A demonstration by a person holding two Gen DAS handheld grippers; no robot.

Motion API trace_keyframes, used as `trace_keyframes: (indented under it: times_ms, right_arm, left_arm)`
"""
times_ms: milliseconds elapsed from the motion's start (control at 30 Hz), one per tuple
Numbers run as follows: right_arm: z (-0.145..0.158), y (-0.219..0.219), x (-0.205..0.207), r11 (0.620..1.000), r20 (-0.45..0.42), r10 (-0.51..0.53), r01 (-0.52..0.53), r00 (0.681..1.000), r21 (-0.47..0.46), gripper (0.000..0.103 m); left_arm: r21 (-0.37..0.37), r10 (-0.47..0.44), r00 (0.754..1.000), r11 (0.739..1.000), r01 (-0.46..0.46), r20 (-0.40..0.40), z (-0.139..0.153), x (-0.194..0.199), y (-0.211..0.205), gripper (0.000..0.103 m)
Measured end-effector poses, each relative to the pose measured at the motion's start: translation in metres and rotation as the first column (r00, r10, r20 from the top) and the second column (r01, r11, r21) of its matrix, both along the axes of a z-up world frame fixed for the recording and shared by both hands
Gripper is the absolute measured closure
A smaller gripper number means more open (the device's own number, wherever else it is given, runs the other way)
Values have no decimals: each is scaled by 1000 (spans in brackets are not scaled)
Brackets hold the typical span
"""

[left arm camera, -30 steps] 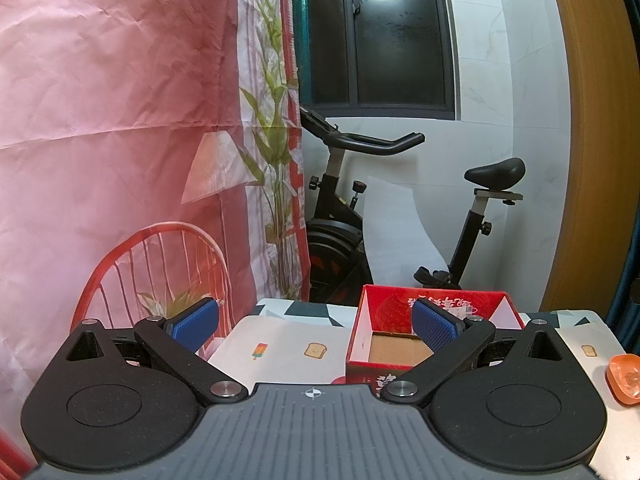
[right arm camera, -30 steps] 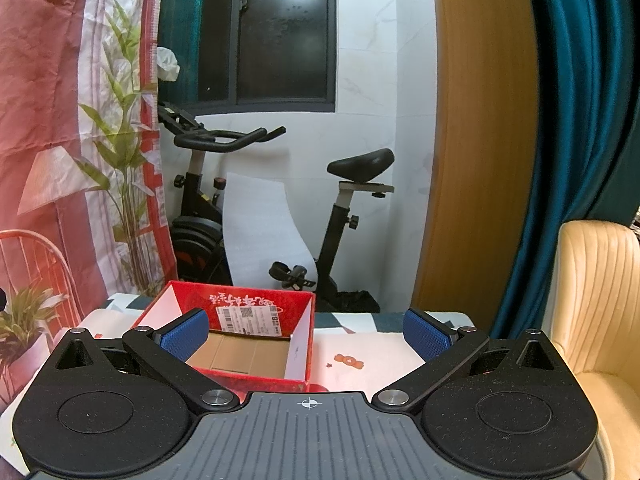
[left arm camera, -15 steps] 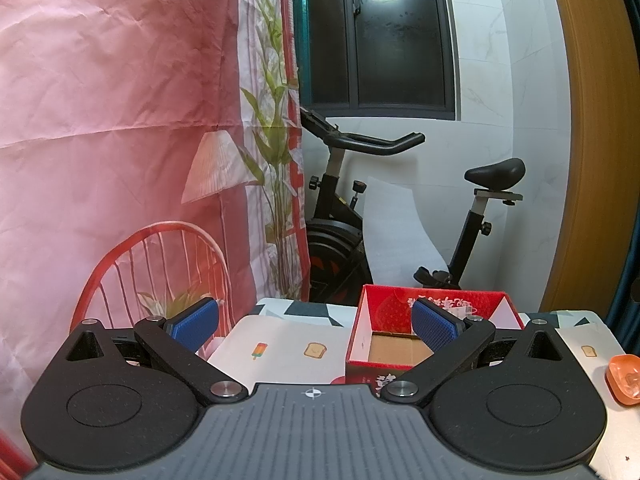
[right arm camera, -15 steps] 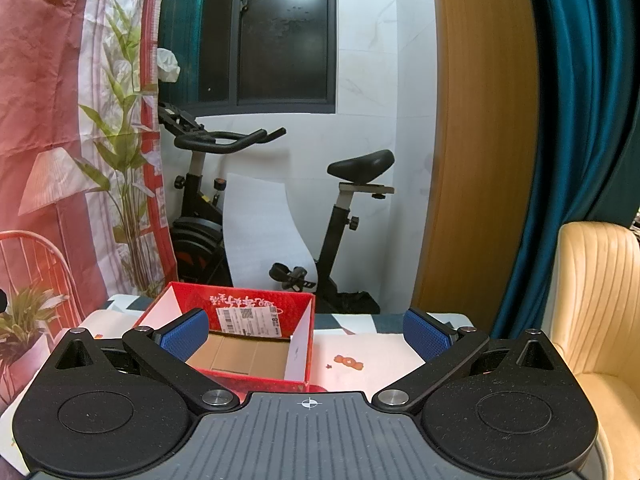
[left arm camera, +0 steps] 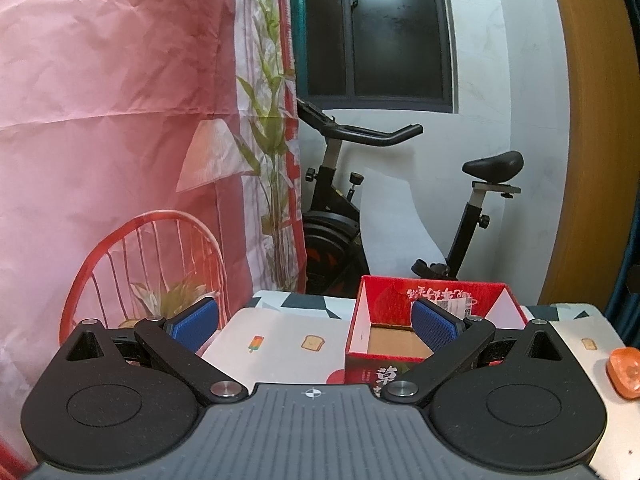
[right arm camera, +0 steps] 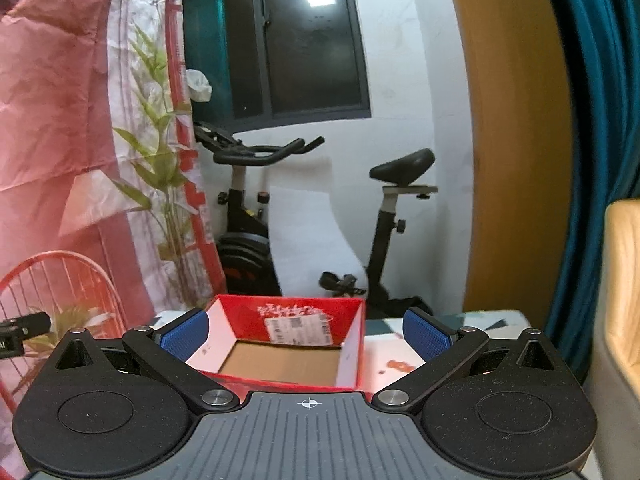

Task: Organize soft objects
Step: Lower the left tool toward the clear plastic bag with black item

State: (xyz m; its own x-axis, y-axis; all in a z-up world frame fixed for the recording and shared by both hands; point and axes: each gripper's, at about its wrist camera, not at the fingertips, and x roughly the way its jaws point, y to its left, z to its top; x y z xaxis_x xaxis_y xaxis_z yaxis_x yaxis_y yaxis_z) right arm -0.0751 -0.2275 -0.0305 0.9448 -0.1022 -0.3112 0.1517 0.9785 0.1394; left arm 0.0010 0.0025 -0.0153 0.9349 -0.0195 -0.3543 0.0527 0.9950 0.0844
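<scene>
Two pairs of tongs, left tongs (left arm camera: 314, 322) and right tongs (right arm camera: 306, 332), are hanging wide apart and empty over the table (left arm camera: 276, 334), facing the empty red box (left arm camera: 434, 322), while the orange squishy toy (left arm camera: 624, 368) is lying at the right edge, probably light and yielding, best pinched gently across its middle.

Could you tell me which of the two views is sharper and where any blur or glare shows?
Left wrist view: crisp, the red box print legible, ceiling-light glare in the window. Right wrist view: softer, the box label smeared, as by motion; straight edges bow in both.
</scene>
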Motion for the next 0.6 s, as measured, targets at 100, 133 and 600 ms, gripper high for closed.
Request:
trace_keyframes:
  times_ms: [100, 133, 600]
  right_arm:
    - [-8, -4, 5, 1000, -10, 7, -7, 1000, 25, 0]
    - [-11, -5, 8, 1000, -17, 4, -4, 1000, 23, 0]
    - [-64, 17, 22, 995, -83, 73, -78, 994, -60, 0]
  left_arm:
    - [-7, -20, 1000, 1000, 20, -2, -6, 3, 4, 0]
    - [-18, -27, 1000, 999, 27, 1, -9, 3, 5, 0]
    - [-12, -22, 998, 1000, 21, -64, -59, 11, 7, 0]
